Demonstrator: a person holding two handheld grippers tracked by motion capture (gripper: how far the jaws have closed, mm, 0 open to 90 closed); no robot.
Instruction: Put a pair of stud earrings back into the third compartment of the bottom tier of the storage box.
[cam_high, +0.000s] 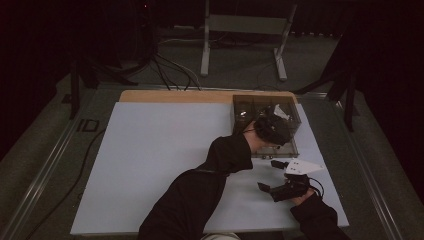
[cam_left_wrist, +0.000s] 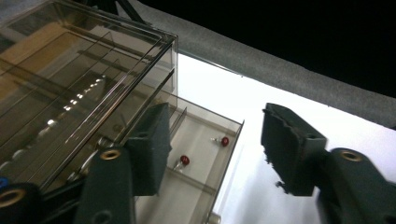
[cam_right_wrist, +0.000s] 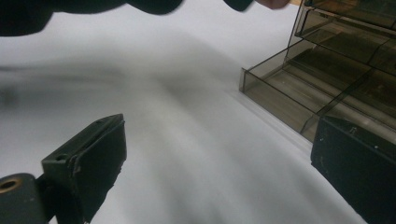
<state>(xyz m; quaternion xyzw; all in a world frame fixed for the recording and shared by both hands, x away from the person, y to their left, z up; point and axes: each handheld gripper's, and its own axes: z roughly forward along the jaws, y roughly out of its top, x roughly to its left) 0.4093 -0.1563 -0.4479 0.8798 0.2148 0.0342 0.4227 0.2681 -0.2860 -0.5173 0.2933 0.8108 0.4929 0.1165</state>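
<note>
The smoked clear drawer box (cam_high: 266, 125) sits at the upper right of the white counter (cam_high: 150, 165). The left gripper (cam_left_wrist: 215, 149) hovers at it, jaws apart with nothing between them, beside an open drawer (cam_left_wrist: 201, 158) holding two red-headed pins (cam_left_wrist: 185, 160). The right gripper (cam_right_wrist: 219, 172), lower right, stands wide apart and empty over the counter.
</note>
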